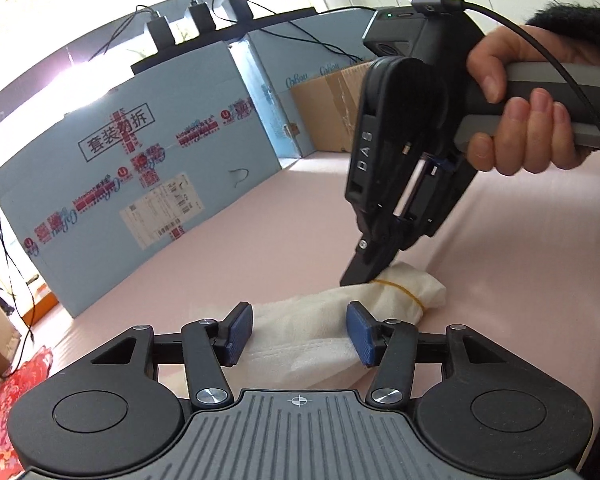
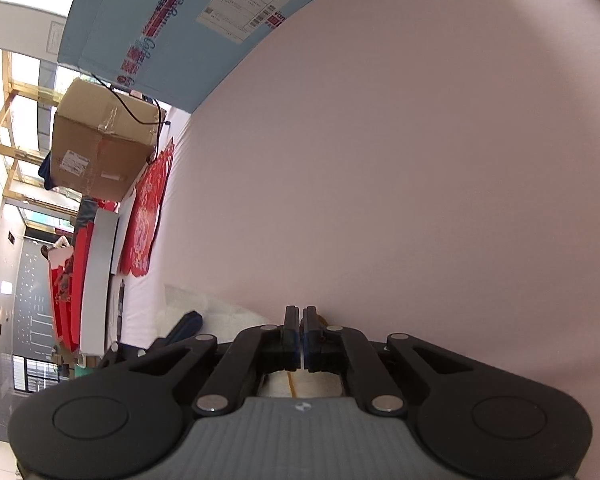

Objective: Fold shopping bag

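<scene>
Rolled white bag on pink table, banded at one end; two hand-held grippers at it.

Item: white bag, rolled into a bundle, lying on pink table; yellow rubber band round its far end. L gripper: blue pads either side of bag's near end, jaws part-open, pads not seen pressing the cloth. R gripper: held by a hand, tips down at the banded end, jaws closed; whether they pinch band or cloth, can't tell. In R wrist view, R gripper pads meet, band seen just beneath. Bkgd: blue carton w/ red tape, brown box, red cloth at table's edge.
</scene>
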Motion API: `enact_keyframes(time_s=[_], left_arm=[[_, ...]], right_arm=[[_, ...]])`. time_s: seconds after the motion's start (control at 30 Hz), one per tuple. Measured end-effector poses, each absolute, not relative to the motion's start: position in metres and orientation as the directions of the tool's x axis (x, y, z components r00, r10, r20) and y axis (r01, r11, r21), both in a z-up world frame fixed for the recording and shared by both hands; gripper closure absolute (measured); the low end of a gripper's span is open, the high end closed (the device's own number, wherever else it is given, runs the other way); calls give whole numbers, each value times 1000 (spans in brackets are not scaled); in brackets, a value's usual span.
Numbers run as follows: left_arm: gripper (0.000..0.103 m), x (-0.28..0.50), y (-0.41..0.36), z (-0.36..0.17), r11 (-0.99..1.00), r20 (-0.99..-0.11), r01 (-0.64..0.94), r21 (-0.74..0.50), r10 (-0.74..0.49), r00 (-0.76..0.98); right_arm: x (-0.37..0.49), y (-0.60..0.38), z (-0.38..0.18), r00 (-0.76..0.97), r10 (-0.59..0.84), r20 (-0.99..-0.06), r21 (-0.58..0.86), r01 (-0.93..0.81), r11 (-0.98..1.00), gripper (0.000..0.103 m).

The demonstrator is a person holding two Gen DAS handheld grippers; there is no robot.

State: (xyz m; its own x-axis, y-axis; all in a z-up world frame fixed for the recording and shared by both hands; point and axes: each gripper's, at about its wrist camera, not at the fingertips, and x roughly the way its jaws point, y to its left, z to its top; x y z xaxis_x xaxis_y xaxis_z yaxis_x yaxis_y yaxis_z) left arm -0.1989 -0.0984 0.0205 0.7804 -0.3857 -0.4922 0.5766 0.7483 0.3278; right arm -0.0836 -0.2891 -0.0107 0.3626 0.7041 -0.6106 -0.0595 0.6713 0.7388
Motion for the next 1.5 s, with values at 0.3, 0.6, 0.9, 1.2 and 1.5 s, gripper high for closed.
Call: enact_keyframes(time_s=[0.3, 0.6, 0.9, 1.2, 1.5], left_arm=[[55, -206, -91, 10, 793, -488, 551, 259, -385, 783], [51, -219, -92, 41, 842, -373, 483, 238, -380, 846], [51, -227, -126, 31, 767, -439, 587, 261, -447, 780], [50, -216, -108, 22, 855, -518, 516, 47, -421, 745], [50, -217, -107, 24, 903, -547, 427, 57, -329, 770]], right_arm=[[-71, -275, -10, 336, 777, -532, 805, -84, 587, 95], [-78, -289, -3, 415, 782, -465, 826, -115, 552, 80], [-134, -332, -2, 569, 675, -470, 704, -220, 675, 74], [-167, -313, 6, 599, 639, -483, 362, -528, 768, 75], [-177, -273, 11, 586, 627, -513, 93, -688, 719, 78]])
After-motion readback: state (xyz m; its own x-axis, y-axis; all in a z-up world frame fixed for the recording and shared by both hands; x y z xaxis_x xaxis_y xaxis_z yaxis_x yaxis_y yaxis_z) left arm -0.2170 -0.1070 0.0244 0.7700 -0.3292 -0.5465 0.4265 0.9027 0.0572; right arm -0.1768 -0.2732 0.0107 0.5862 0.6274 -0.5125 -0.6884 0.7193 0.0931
